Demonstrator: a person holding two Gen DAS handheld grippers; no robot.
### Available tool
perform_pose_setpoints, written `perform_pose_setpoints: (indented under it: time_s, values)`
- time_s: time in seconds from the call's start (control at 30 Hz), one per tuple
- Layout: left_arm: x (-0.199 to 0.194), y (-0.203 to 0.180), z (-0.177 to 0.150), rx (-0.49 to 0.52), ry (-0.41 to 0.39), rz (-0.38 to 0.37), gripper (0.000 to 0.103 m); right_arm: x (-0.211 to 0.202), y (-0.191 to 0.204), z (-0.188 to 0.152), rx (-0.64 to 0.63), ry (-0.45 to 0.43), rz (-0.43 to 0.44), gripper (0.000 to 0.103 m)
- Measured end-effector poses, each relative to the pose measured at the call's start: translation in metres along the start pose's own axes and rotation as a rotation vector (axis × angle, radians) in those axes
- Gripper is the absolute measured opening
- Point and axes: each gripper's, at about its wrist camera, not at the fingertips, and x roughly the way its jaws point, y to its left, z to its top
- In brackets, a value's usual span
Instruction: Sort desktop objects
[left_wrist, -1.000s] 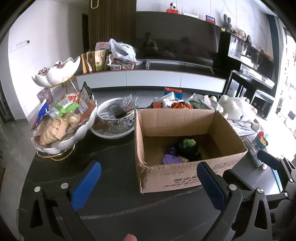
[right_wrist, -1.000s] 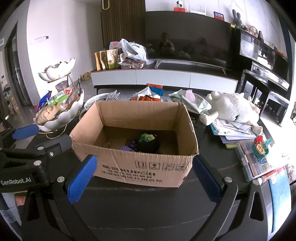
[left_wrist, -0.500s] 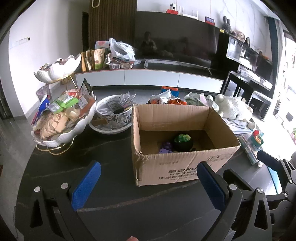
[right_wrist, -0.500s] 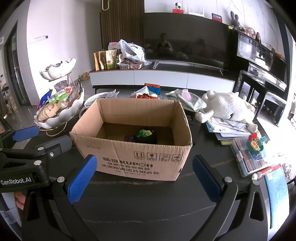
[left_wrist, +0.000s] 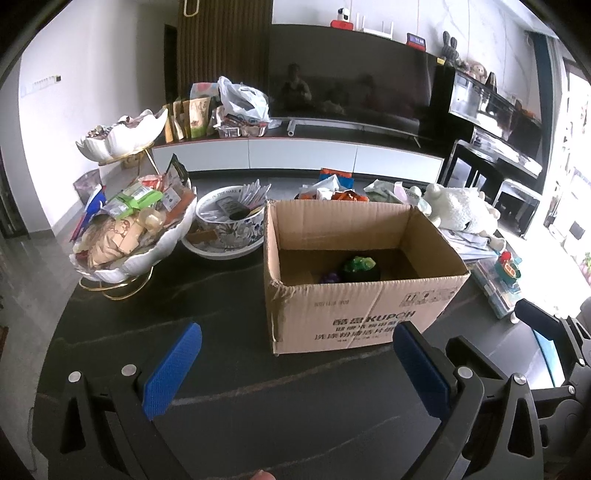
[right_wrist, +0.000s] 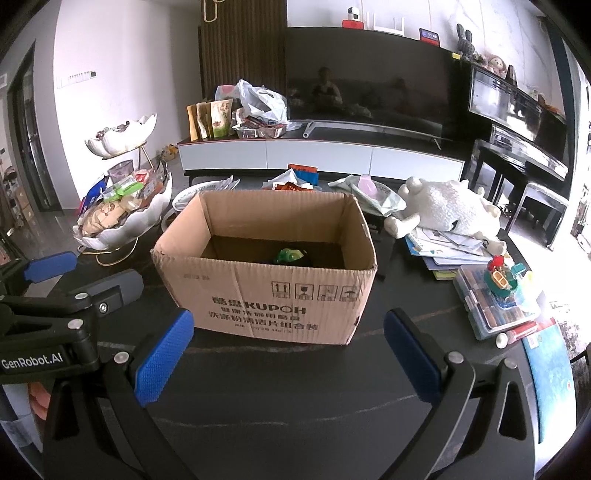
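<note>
Both claws, the left claw (left_wrist: 295, 365) and right claw (right_wrist: 288, 354), are hanging wide open and holding nothing, near the cardboard box (right_wrist: 273, 273) on the dark worktop (right_wrist: 295, 398). A green toy (right_wrist: 290, 255) is lying inside it, while a plush toy (right_wrist: 447, 212) and a clear case (right_wrist: 487, 299) are sitting to its right. Whichever piece is being picked next, I judge it is worth closing squarely across it and lifting clear of the box wall.

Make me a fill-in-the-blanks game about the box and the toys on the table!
1. The cardboard box stands with its top ___.
2. The green toy lies ___ the box.
3. The white plush animal rests on a pile of ___.
4. Both the left gripper and the right gripper hold ___.

Missing words: open; inside; papers; nothing
</note>
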Motion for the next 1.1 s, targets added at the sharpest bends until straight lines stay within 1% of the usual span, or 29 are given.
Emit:
perform_pose_setpoints:
  time_s: [0.73,1.1]
  values:
    - [-0.025,-0.003,-0.023,0.015,-0.013,0.005,0.102,-0.027,0.006,-0.021,0.001,-0.001,0.009,0.102]
    - [-0.028,-0.003,-0.028,0.011,-0.009,-0.007,0.102,-0.033,0.008,-0.025,-0.008,-0.006,-0.002,0.102]
